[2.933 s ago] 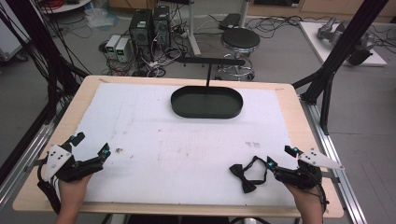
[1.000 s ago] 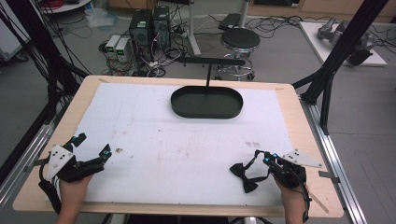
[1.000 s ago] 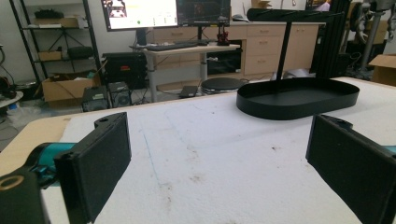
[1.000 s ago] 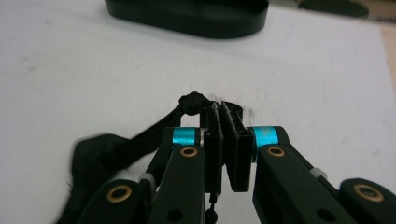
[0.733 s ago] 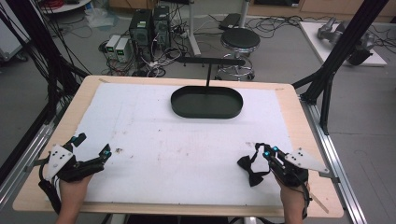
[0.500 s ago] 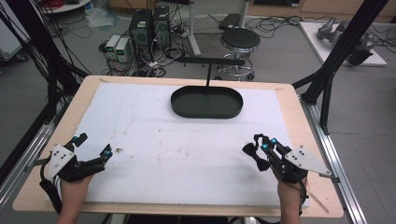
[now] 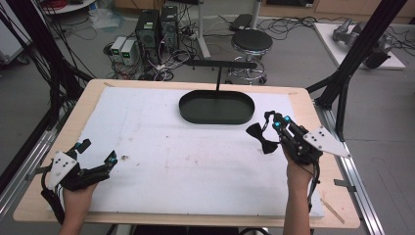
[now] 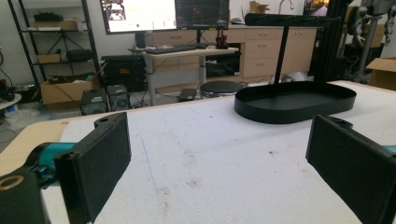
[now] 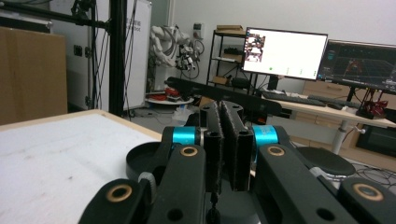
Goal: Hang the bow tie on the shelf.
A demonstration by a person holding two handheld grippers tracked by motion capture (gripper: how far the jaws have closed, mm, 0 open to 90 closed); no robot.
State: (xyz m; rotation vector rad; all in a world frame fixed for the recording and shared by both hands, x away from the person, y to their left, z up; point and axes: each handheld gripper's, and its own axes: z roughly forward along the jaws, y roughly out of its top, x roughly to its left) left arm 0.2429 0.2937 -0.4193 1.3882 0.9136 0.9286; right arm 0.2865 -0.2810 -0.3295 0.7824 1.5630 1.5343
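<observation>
A matt black tray [image 7: 217,108] is seen on a rough, stained white foam sheet [image 7: 186,161]. The table [image 7: 313,105] is edged in pale wood.

A lab: monitors [image 9: 284,52] on desks, computer towers [image 7: 157,24], cables across the floor.

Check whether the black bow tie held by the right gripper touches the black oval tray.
Apart. In the high view the black bow tie hangs from the right gripper with white table surface visible between it and the black oval tray.
</observation>
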